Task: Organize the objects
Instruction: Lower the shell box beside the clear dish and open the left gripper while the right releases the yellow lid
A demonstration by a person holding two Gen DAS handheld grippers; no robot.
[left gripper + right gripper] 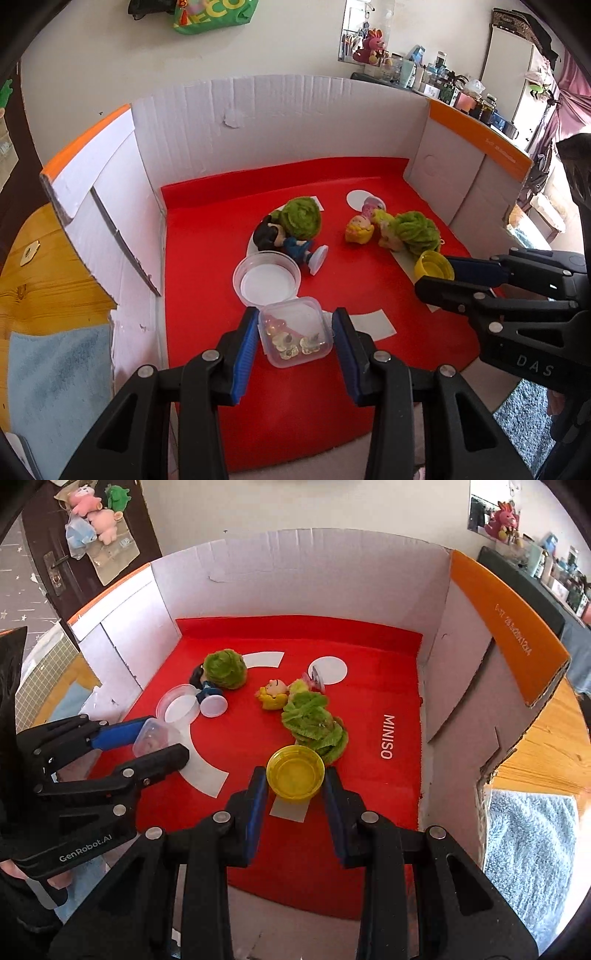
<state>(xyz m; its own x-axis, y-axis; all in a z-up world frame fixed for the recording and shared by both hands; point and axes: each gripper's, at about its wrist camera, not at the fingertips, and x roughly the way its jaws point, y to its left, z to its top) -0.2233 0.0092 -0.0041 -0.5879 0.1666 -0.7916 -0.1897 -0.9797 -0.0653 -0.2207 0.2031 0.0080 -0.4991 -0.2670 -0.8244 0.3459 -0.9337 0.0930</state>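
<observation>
Left wrist view: the left gripper (295,332) is clamped on the clear box (294,332) from both sides, near the front edge of the red mat (207,369), with the round lid (266,277) just beyond it, straight ahead. Right wrist view: the right gripper (295,779) is closed on the yellow cap (295,773), toward the mat's front, touching the green pom-pom (316,725) behind. The cap sits nearer the right side; the box is left of it.
</observation>
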